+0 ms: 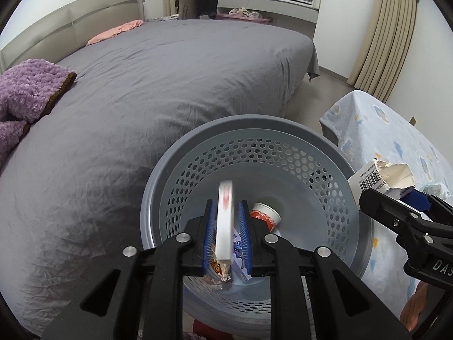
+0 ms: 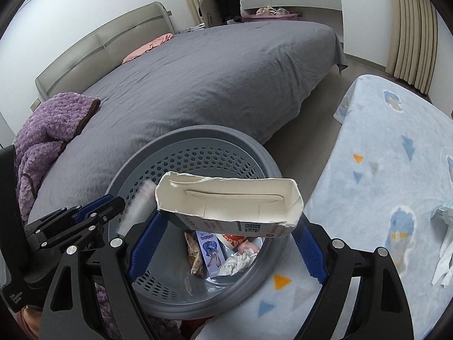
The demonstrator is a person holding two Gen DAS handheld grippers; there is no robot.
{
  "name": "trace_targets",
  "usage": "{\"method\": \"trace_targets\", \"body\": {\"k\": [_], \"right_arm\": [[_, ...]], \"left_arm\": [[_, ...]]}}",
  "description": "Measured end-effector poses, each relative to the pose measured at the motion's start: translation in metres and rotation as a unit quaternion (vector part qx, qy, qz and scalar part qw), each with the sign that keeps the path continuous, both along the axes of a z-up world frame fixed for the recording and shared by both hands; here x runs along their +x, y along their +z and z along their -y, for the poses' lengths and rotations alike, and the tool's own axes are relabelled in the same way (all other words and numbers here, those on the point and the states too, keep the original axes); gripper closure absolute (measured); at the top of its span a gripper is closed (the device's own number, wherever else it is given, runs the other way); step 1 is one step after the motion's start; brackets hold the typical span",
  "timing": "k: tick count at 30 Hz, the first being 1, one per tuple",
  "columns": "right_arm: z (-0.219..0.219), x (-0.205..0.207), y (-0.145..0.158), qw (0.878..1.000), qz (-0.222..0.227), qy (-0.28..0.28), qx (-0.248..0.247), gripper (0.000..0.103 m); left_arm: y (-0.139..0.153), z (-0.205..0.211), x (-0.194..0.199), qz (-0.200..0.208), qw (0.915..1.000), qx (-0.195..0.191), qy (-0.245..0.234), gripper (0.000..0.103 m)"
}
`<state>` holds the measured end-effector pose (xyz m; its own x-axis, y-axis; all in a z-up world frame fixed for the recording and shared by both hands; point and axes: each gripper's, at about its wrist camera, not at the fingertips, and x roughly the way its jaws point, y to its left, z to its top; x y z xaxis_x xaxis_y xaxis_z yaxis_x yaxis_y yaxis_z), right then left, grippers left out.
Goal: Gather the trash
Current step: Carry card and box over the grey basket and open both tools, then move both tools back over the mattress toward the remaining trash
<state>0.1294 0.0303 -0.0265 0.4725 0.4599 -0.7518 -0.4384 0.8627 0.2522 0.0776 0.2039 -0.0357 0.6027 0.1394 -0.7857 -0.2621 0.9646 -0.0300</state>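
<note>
A round grey plastic waste basket [image 1: 325,170] with a honeycomb-perforated wall is seen wedged between a bed spread with a grey sheet [image 1: 158,90] and a counter covered by a pale blue patterned cloth [image 2: 396,153]. Over the basket's mouth, a flat white packet with red print [image 1: 224,221], blurred in the left wrist view, is framed edge-on between the blue pads of the left gripper [image 1: 225,212], whose jaws are set narrow; a small gap is visible on either side of the packet, so no firm pinch is shown. A torn-open white cardboard carton [image 2: 229,206], its ragged mouth turned toward the camera, is held over the basket by the right gripper [image 2: 226,226], the jaws spread wide across the carton's length. Inside the basket, a red-and-white paper cup [image 1: 264,215], a light purple box with a cartoon figure [image 2: 211,250], crumpled white paper [image 2: 240,260] and a patterned wrapper [image 2: 194,255] are seen lying on the bottom. A fluffy purple blanket [image 1: 25,90] is bunched at the bed's near corner, and more crumpled white paper [image 2: 444,243] is left lying on the counter's cloth.
</note>
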Motion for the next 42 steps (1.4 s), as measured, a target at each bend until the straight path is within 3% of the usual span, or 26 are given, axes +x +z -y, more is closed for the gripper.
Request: {"method": "trace_targets", "body": {"k": [5,7,42], "right_arm": [[0.002,0.002,0.000,1.000,-0.007,-0.004,-0.004,0.020],[0.001,0.001,0.001,1.000,-0.002,-0.004,-0.008,0.020],[0.015,-0.023,0.011,0.999,0.010,-0.034,-0.013,0.019]], "left_arm": [[0.001,0.001,-0.001,0.000,1.0000,0.003,0.000,0.061],[0.002,0.001,-0.002,0.003,1.0000,0.006,0.003,0.044],[0.010,0.007,-0.012,0.021,0.9997,0.010,0.000,0.027]]}}
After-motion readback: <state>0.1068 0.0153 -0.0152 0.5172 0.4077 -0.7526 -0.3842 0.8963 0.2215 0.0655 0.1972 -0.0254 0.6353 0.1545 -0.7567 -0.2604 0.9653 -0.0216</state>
